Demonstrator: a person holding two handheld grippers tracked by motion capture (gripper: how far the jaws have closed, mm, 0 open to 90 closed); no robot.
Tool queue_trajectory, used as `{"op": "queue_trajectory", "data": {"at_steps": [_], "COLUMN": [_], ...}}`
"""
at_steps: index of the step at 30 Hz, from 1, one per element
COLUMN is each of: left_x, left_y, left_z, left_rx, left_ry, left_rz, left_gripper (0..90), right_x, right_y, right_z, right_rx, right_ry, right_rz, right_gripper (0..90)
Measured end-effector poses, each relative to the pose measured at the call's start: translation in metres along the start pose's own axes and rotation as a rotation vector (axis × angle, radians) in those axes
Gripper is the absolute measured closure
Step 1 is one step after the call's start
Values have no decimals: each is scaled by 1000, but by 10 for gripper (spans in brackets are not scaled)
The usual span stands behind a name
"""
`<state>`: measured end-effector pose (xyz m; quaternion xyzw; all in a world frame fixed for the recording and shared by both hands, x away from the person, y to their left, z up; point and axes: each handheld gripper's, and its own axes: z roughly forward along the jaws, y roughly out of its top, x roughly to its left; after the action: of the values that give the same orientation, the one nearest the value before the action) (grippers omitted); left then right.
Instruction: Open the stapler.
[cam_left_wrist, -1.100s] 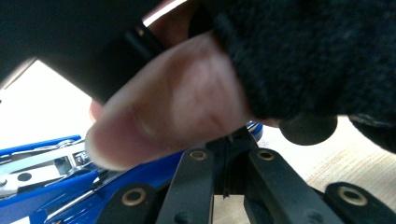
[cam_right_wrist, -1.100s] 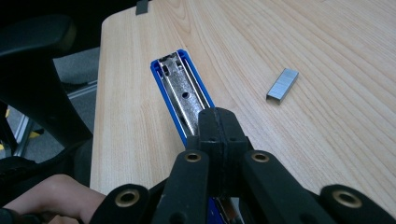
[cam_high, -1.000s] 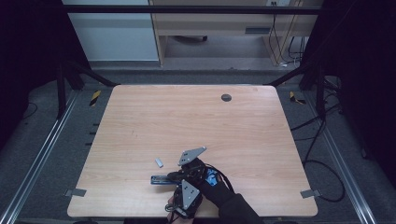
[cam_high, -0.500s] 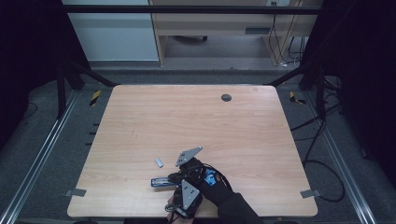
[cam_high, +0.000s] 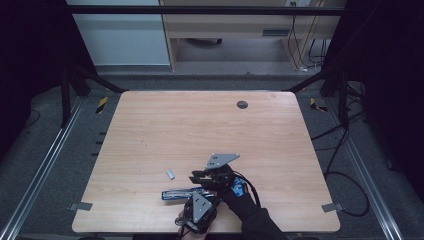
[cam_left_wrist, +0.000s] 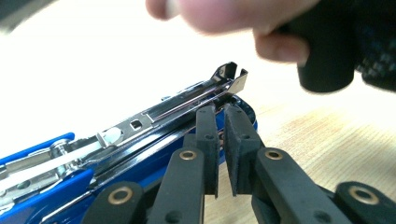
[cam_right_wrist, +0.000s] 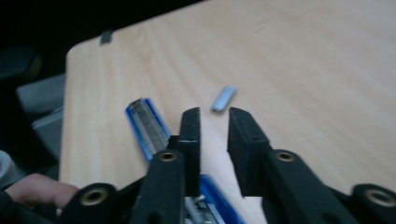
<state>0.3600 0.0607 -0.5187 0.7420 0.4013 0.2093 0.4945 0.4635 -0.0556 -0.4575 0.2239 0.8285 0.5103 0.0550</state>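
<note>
stapler (cam_high: 181, 193) servicing is the step in hand, by judgement reloading: the blue stapler lies open near the table's (cam_high: 150, 130) near edge, its metal magazine rail (cam_left_wrist: 187, 100) exposed. left gripper (cam_left_wrist: 220, 112) sits at the stapler's right end, jaws nearly shut with a narrow gap; whether the pads press on the blue body beneath cannot be told. right gripper (cam_right_wrist: 214, 119) hovers just beyond, its jaws have just been opening and stand apart with nothing between them. next move likely calls for reaching left and farther to the staple strip (cam_high: 170, 174), lying loose on the wood. nothing blocks that path. far off, a round grommet (cam_high: 242, 104) sits near the table's far edge.
</note>
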Motion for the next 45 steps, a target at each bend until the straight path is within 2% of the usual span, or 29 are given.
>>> {"op": "queue_trajectory", "data": {"at_steps": [4,5,7,10,15,19,22,25,31,33,36,41,45], "left_x": [4,6,10,19,35,48,61,73,102,110,122,139,155], "left_y": [2,3,7,16,33,50,64,80,110,116,121,122,116], "left_z": [-3,-4,-8,-16,-26,-32,-38,-41,-42,-44,-47,-50,-52], "left_rx": [-3,-2,-4,-10,-21,-22,-26,-24,-4,10,19,48,84], "left_ry": [-13,-18,-36,-34,-39,-31,-35,-45,-58,-22,10,46,63], "left_rz": [12,9,-7,13,20,65,70,67,37,64,90,110,99], "left_gripper": [806,798,786,760,707,666,638,600,544,543,531,494,477], "right_x": [-9,-14,-16,-24,-33,-35,-37,-38,-42,-43,-45,-46,-46], "right_y": [-3,-6,-7,-13,-20,-25,-30,-35,-47,-50,-53,-58,-63], "right_z": [-21,-31,-36,-48,-64,-74,-82,-91,-106,-110,-117,-124,-129], "right_rx": [-75,-97,-103,-123,-135,-126,-108,-104,-100,-101,-91,-63,-36], "right_ry": [-89,-131,-146,-182,-248,-292,-321,-354,-393,-404,-424,-451,-460], "right_rz": [-5,1,10,38,56,48,48,57,78,83,93,103,118], "right_gripper": [595,540,527,499,438,378,352,352,405,420,438,467,495]}}
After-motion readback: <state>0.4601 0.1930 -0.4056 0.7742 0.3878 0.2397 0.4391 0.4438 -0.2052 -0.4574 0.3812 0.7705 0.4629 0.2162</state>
